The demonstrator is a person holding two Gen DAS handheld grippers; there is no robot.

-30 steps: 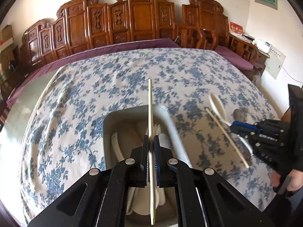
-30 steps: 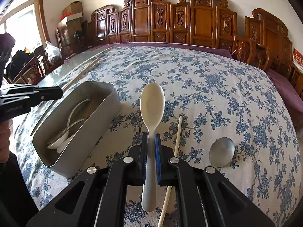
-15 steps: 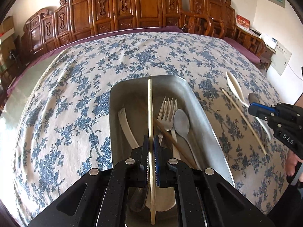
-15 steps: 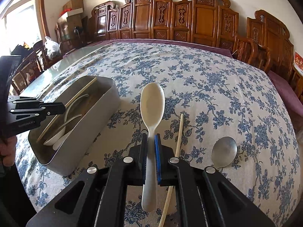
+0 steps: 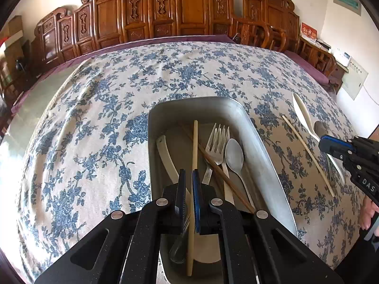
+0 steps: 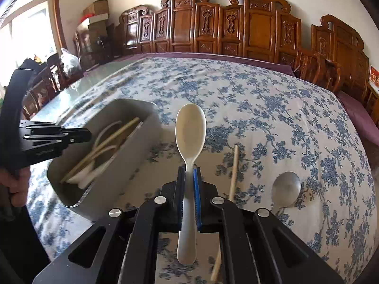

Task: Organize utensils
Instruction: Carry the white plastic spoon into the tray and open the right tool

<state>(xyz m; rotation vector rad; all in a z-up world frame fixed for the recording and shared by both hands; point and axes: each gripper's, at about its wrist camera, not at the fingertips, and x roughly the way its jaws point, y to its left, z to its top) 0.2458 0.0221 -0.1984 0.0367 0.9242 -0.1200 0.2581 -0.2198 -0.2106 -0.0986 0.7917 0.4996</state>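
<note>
My left gripper [image 5: 187, 177] hangs over the metal tray [image 5: 258, 137] with its jaws slightly parted; a light wooden chopstick [image 5: 194, 146] lies between them, down in the tray. The tray also holds forks [image 5: 216, 142], a metal spoon [image 5: 234, 152], a dark chopstick and a white spoon handle [image 5: 165, 151]. My right gripper [image 6: 188, 174] is shut on a cream plastic spoon [image 6: 190, 127], held above the cloth right of the tray [image 6: 132, 163]. A second chopstick [image 6: 233, 168] and a metal spoon [image 6: 285, 189] lie on the cloth beside it.
The table carries a blue floral cloth [image 5: 99, 108]. Carved wooden chairs [image 5: 189, 11] line its far edge. The right gripper shows in the left wrist view [image 5: 331, 142], and the left gripper in the right wrist view [image 6: 78, 136].
My left gripper came down over the tray and its jaws parted, so the light chopstick now lies in the tray. My right gripper still holds the cream spoon, shifted slightly.
</note>
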